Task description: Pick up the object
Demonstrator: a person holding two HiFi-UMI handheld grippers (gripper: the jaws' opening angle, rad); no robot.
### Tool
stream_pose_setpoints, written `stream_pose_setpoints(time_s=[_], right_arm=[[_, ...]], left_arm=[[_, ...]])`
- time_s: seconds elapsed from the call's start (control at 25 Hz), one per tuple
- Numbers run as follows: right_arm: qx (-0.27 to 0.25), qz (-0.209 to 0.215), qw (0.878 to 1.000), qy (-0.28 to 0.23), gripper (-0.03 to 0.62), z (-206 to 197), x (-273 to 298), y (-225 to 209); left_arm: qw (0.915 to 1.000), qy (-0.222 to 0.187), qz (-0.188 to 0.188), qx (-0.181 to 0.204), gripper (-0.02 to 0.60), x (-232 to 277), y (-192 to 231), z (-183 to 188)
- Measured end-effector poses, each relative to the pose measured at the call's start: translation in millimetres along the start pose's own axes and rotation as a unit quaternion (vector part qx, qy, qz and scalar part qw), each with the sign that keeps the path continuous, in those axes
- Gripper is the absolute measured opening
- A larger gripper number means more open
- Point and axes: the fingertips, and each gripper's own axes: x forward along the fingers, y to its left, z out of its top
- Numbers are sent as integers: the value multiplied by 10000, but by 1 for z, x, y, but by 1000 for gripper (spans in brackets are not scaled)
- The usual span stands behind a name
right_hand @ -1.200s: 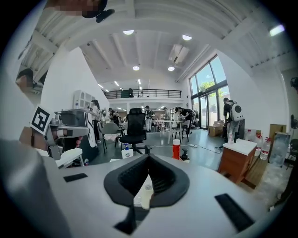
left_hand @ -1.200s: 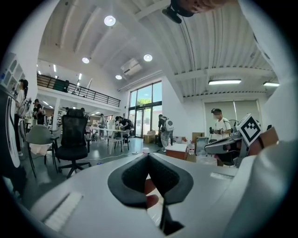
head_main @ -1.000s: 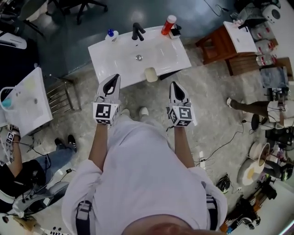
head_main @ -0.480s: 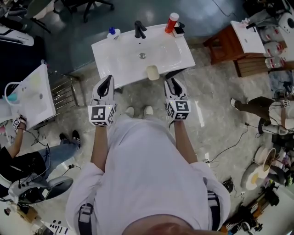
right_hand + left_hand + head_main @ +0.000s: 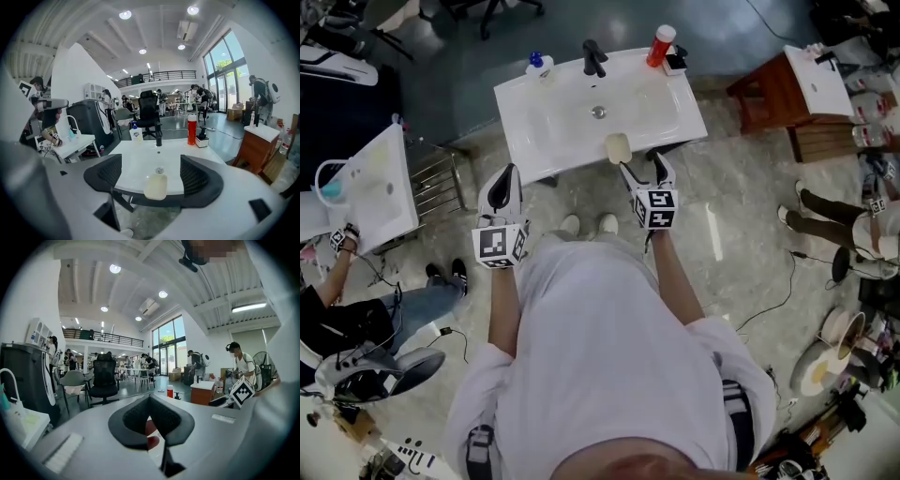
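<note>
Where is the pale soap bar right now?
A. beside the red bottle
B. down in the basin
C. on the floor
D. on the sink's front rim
D: the soap bar lies on the front rim of the sink, short of the drain.

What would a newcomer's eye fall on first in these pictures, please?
Most likely the white sink at the top of the head view, with a pale bar of soap on its front edge and a red bottle at its back right corner. Next, the right gripper just short of the soap, jaws opening with nothing between them yet, while the left gripper hangs back, shut.
</note>
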Motion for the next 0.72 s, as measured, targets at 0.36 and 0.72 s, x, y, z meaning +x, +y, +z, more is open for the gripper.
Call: stream_pose_setpoints(time_s=[0.36, 0.72], right_arm=[[41, 189, 9985, 512, 414, -40, 46, -11], [5, 435, 9946, 943, 436, -70, 88, -9]], left_arm=[[9978, 208, 628, -17, 0, -33, 23, -11], [9911, 405, 1270, -66, 0, -73, 45, -22]])
